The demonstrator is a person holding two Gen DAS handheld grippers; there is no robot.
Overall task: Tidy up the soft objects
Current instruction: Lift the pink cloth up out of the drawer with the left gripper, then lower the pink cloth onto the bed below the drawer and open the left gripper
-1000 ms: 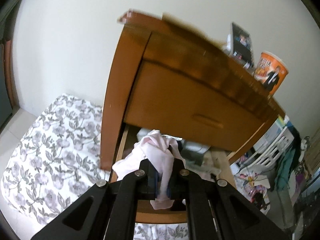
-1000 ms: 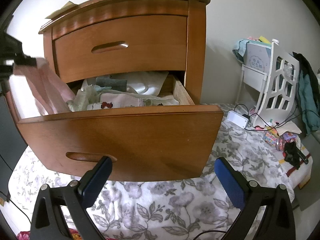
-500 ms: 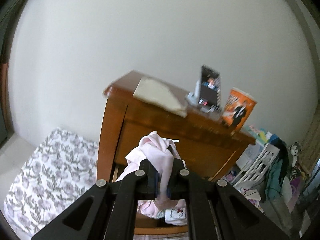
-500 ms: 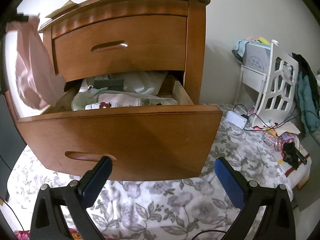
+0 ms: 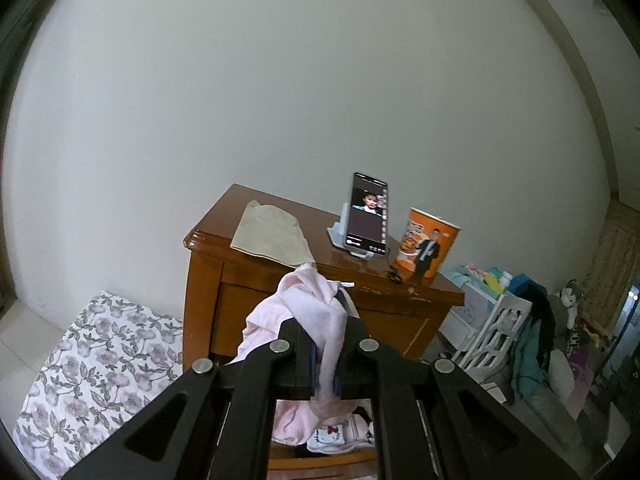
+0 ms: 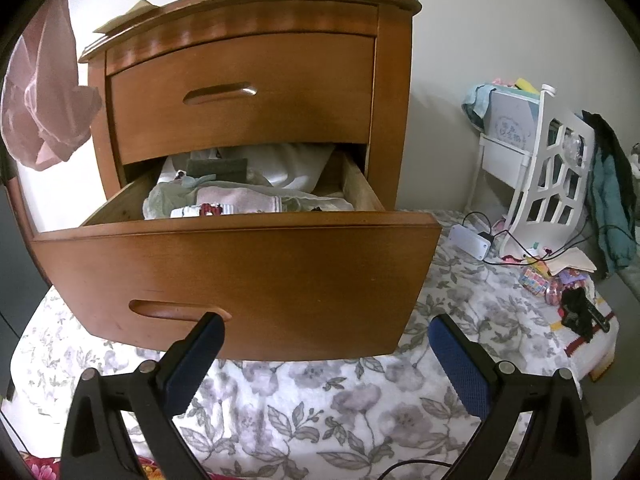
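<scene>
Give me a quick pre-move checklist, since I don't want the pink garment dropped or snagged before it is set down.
1. Left gripper shut on the pink garment: ok.
2. Garment hangs clear of the open lower drawer: ok.
3. Right gripper open and empty, free to help: ok.
4. Lower drawer open, other clothes piled inside: ok.
5. Phone and orange cup on the nightstand top, apart from the garment: ok.
6. Where the garment goes next: cannot tell.
</scene>
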